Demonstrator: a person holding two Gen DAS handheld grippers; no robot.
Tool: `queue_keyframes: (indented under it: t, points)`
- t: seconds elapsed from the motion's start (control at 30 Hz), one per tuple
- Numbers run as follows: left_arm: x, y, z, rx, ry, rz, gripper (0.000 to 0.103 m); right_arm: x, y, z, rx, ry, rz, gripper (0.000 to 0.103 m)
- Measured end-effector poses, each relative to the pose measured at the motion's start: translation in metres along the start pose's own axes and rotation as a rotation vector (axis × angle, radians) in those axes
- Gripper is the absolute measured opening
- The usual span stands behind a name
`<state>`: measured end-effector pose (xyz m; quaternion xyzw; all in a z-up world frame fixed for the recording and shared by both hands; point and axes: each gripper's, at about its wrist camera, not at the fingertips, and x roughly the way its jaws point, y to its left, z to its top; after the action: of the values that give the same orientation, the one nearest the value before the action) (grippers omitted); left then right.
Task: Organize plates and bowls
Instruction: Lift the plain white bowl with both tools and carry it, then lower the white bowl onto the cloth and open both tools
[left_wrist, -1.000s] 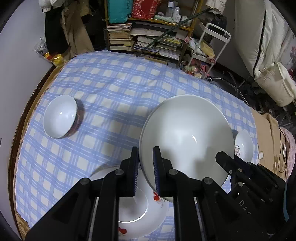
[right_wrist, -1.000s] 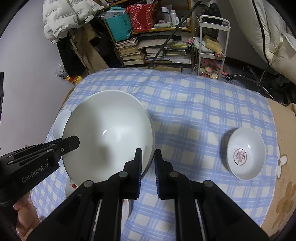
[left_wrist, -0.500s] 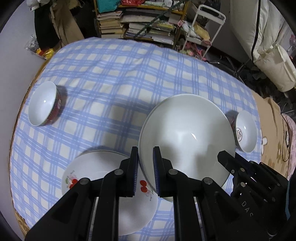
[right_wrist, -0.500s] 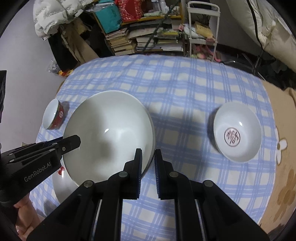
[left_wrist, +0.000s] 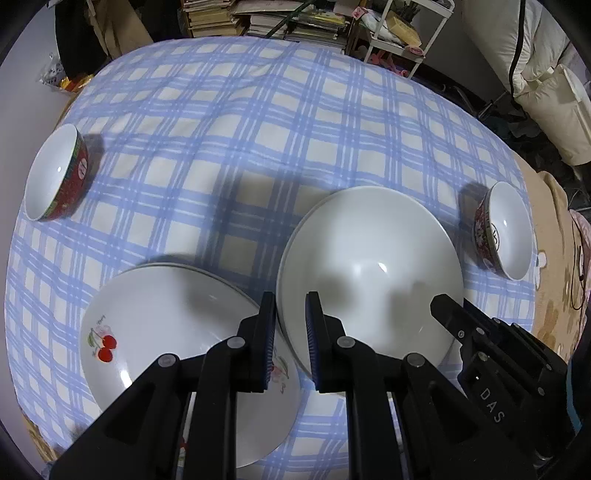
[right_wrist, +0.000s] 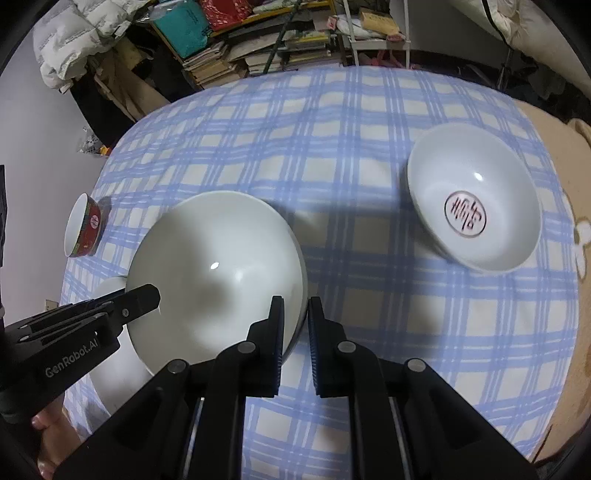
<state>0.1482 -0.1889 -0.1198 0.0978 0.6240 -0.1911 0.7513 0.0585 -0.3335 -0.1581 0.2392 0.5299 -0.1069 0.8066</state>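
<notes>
The large white plate (left_wrist: 369, 273) is hanging in the air between the two tools, and everything else is placed here by reference to it. The left gripper (left_wrist: 290, 325) is pinching its rim on one side, with one finger under the rim and one over it; the right gripper (right_wrist: 295, 325) is pinching the opposite rim in the same way. Both sets of jaws are pressed nearly together on the thin edge.

Just beside the plate, toward its left in the left wrist view and partly beneath its edge, the cherry-patterned plate (left_wrist: 177, 332) is lying on the checked tablecloth (left_wrist: 258, 129); a second rim is showing along its far edge, so it is probably sitting on another plate already. The carried plate is not centred over it and is apparently not touching it.

Farther out, a red-sided bowl (left_wrist: 55, 173) is standing well apart on that same side, and a second bowl with a red mark inside (right_wrist: 472, 199) is standing well apart on the other side, near the cloth's edge. Beyond the table, shelves of books (right_wrist: 258, 48) are filling the background.

As a judgement, the plates are partway gathered: the stack is begun, and this plate is being carried to it but is not set down. The two bowls are sitting untouched and separate, so nesting them is what appears to remain.
</notes>
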Motion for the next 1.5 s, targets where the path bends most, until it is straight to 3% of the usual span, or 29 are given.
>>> queue_keyframes:
  t: [0.13,0.73,1.5]
  points:
    - [0.001,-0.001,-0.001,-0.002,-0.004,0.009,0.014,-0.004,0.007,-0.001,-0.036,-0.024,-0.022,0.014]
    - [0.0,-0.001,-0.006,0.02,0.001,0.031,0.017,-0.006,-0.002,-0.004,0.025,-0.031,0.024,0.014]
    - [-0.005,-0.002,-0.006,0.026,-0.017,0.117,0.018,-0.009,-0.014,0.0,0.082,-0.043,0.061,0.014]
